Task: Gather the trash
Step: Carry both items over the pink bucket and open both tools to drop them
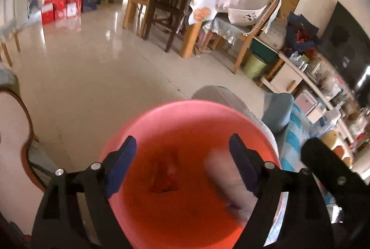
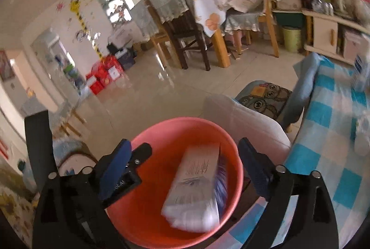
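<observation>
A pink bucket fills the lower middle of both wrist views. My left gripper hangs open over its mouth. A blurred pale item shows low inside the bucket by the right finger, with no pad pressing on it. Reddish scraps lie at the bottom. In the right wrist view the bucket holds a white and purple pack, tilted against the wall. My right gripper stands open above it with nothing between its pads. A black finger of the other gripper reaches over the left rim.
A blue-checked cloth covers the surface to the right. A white cushion and a patterned stool sit behind the bucket. Farther off stand a dining table with chairs, a green bin and red boxes on the shiny tiled floor.
</observation>
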{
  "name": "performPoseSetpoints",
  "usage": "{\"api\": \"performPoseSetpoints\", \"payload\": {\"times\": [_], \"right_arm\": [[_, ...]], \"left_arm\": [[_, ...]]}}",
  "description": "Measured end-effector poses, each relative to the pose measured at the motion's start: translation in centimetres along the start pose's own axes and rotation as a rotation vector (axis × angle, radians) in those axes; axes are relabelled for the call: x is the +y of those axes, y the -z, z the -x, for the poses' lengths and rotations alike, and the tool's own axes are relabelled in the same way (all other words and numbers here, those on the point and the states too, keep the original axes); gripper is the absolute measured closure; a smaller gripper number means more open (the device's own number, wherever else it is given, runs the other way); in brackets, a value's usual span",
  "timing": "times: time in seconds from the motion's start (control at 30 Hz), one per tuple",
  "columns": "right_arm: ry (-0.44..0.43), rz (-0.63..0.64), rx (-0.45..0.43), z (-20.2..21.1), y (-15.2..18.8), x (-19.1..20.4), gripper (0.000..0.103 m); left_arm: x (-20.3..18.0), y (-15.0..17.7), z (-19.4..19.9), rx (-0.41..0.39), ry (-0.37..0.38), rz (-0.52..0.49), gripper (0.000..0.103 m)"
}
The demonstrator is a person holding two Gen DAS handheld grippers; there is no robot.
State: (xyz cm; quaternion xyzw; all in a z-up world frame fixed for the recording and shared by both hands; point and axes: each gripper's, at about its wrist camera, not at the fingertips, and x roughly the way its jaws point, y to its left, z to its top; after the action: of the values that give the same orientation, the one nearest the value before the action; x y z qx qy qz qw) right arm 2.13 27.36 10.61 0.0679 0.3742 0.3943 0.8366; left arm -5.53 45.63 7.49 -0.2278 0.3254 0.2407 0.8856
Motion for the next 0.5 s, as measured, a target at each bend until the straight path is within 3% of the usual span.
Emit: {"api": "performPoseSetpoints", "payload": {"times": [0.2,0.33,0.5], "right_arm": [[0.122,-0.03,-0.097,4.3,1.4,-3.2,0.01],[0.223,0.05,-0.194,8.1,3.2,-4.5,0.005],[0.325,0.178,-0.213,11.1,5.9,-5.1,0.005]], "left_arm": [[-1.8,-0.1,1.7,-0.126,0.013,-0.044,0.018],[-4.6,0.5,3.4,-0.245,0.05,-0.138,0.015],[-7.7,1.3,4.6,-0.325,0.132,-0.222,0.015]]}}
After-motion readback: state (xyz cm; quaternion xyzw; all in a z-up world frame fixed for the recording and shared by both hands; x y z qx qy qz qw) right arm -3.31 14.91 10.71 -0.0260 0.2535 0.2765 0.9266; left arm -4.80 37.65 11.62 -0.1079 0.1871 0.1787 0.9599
